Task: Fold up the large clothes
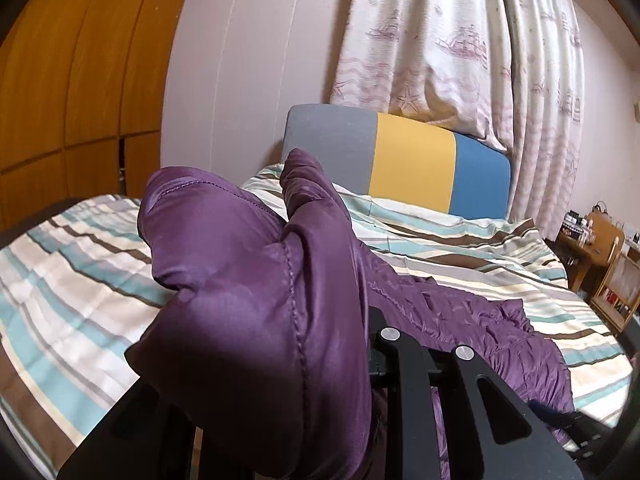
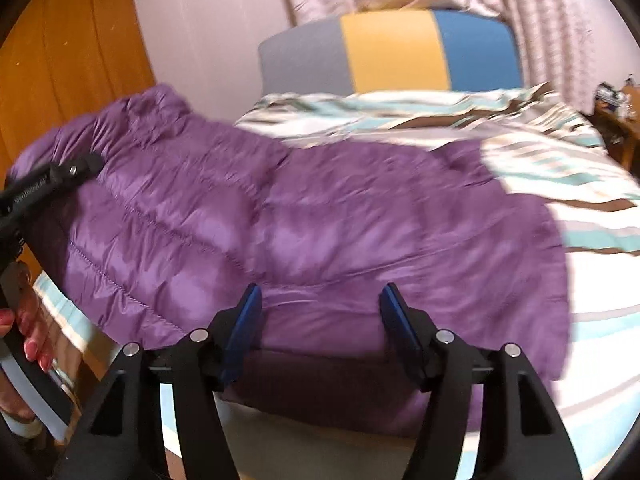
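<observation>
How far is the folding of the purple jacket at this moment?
Early stage. The purple jacket lies spread over the striped bedding, with no finished fold visible. In hand: the left gripper holds its collar end lifted, fabric bunched around it. The right gripper is open at the near edge, gripping nothing. The folds themselves are left.

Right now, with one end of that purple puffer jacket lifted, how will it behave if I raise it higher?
The purple puffer jacket probably stays floppy: it sags between the left tongs and the striped bedding. Its shiny shell may slip. The quilted puffiness suggests it is light but springy.
</observation>
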Demonstrator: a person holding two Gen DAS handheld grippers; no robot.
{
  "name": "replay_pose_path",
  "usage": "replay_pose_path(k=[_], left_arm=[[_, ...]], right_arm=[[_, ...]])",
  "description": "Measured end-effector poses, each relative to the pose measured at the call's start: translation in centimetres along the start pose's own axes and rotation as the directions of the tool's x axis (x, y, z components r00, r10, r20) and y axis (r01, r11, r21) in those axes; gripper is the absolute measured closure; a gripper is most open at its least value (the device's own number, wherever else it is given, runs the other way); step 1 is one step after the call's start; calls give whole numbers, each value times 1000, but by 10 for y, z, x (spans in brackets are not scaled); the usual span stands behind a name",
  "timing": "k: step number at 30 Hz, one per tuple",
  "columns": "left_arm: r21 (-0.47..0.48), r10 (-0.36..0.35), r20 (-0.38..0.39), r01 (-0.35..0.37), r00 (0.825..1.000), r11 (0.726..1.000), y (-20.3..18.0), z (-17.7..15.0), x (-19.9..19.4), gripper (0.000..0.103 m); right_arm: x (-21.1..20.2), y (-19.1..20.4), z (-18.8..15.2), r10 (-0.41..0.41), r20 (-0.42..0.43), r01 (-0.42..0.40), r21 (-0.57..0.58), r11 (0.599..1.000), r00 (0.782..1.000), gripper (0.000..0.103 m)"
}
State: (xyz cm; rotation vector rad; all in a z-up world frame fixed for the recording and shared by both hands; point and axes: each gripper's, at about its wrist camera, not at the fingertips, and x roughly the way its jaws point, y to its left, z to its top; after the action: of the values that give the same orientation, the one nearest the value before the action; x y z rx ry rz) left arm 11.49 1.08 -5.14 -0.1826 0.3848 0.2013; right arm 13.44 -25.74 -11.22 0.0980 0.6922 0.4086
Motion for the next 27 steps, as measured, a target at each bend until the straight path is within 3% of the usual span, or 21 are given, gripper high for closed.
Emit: replay_pose_path(k=[6, 10, 14, 19, 27], left_arm=[[49, 12, 19, -13, 1000, 999, -15, 2, -4, 80], [93, 12, 33, -15, 999, 996, -27, 4, -6, 80], [139, 1, 45, -7, 999, 990, -41, 5, -8, 80], [177, -33, 51, 24, 998, 984, -58, 5, -10, 80], [259, -87, 50, 71, 995, 963, -90, 2, -11, 80]], right_arm=[[-32, -62, 0, -151, 28, 144, 172, 974, 988, 38], [-51, -103, -7, -278, 18, 264, 259, 929, 960, 37], [-65, -126, -14, -356, 6, 337, 306, 891, 935, 36], [-74, -142, -16, -410, -7, 391, 319, 863, 912, 35], [-87, -166, -13, -447, -7, 419, 362, 832, 894, 33]])
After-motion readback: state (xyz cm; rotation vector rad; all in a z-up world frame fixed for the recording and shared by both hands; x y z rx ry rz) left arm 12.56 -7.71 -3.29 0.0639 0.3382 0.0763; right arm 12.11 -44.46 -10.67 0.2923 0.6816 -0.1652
